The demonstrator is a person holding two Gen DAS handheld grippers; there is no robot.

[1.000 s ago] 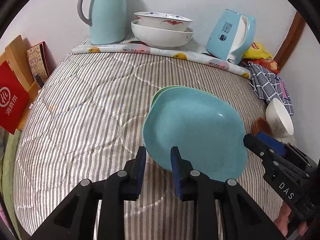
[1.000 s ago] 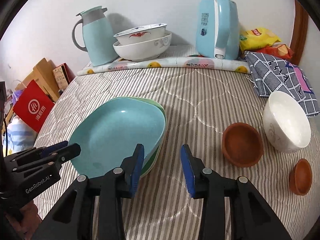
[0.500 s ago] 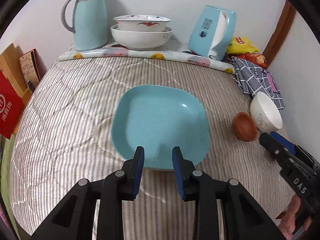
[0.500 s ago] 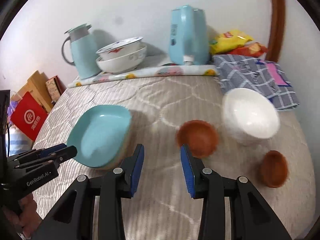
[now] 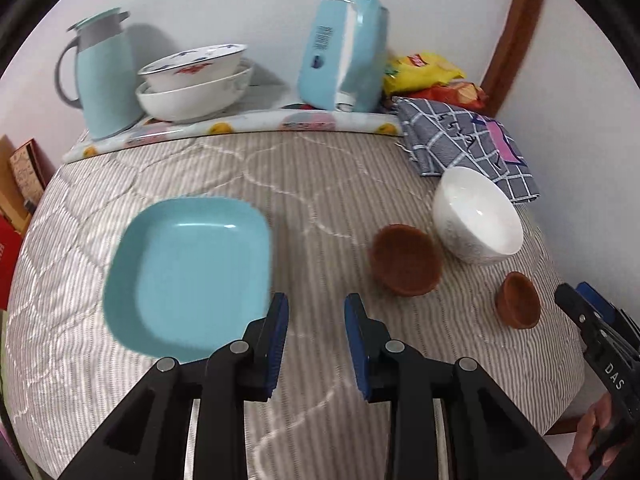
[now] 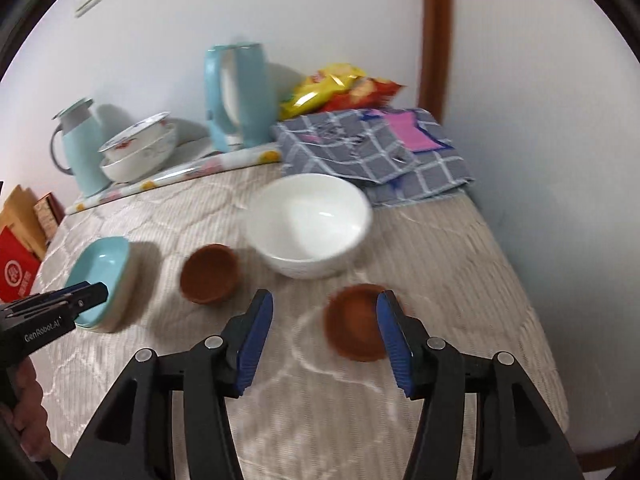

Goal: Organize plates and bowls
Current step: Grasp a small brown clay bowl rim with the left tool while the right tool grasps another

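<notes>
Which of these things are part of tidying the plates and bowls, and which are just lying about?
For the job: blue plate, white bowl, big brown bowl, small brown bowl, stacked bowls.

Lying about: jug, kettle, checked cloth, snack bags.

The striped quilted cloth (image 5: 320,184) on the tabletop looks soft and matt. The white bowl (image 5: 478,216) is glossy, like glazed ceramic; the turquoise plate (image 5: 188,272) smooth, faintly shiny; the brown bowls (image 5: 406,260) dull, earthen.

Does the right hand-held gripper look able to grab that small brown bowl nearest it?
Probably yes. The right hand-held gripper is open, the small brown bowl sits just ahead by its right finger, and nothing lies between them.
</notes>
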